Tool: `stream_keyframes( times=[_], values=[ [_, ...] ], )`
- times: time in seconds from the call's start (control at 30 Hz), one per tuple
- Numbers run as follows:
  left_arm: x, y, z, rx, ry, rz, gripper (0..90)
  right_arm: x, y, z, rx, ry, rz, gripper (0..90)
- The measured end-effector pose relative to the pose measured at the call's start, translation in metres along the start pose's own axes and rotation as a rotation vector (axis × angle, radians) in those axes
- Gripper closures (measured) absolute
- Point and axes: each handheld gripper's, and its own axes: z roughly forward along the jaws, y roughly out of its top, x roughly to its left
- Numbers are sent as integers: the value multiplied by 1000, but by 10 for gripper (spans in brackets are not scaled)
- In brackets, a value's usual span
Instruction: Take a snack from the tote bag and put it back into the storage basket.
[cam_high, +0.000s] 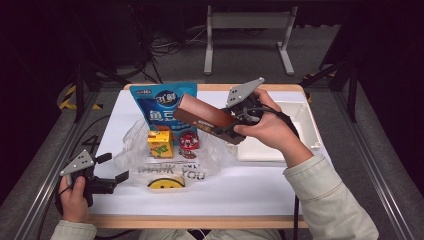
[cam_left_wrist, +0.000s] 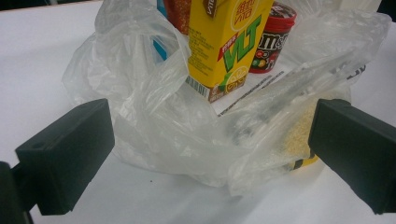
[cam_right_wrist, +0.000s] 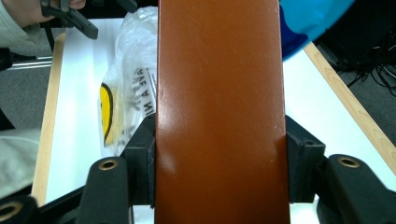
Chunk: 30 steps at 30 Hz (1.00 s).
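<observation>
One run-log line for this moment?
right hand-held gripper: shut on flat brown box | left hand-held gripper: open at clear plastic bag

The brown box (cam_right_wrist: 219, 112) runs off the top and bottom edges, hiding most of the plastic bag (cam_right_wrist: 128, 84) behind it.

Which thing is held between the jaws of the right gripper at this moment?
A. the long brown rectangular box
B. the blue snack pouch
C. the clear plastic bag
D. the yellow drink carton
A: the right gripper has its two black jaws pressed on both sides of the long brown rectangular box, which is lifted above the white table.
</observation>
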Motion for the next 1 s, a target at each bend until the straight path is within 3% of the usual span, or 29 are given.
stream_keyframes(
  times=[0.4,1.0],
  values=[
    [-1,-1,-3,-1,-4,5,10,-20,-22,-19,9,-31,32,422],
    [0,-1,-3,-7,-3,7,10,-53,-55,-47,49,-114,92,422]
  ],
)
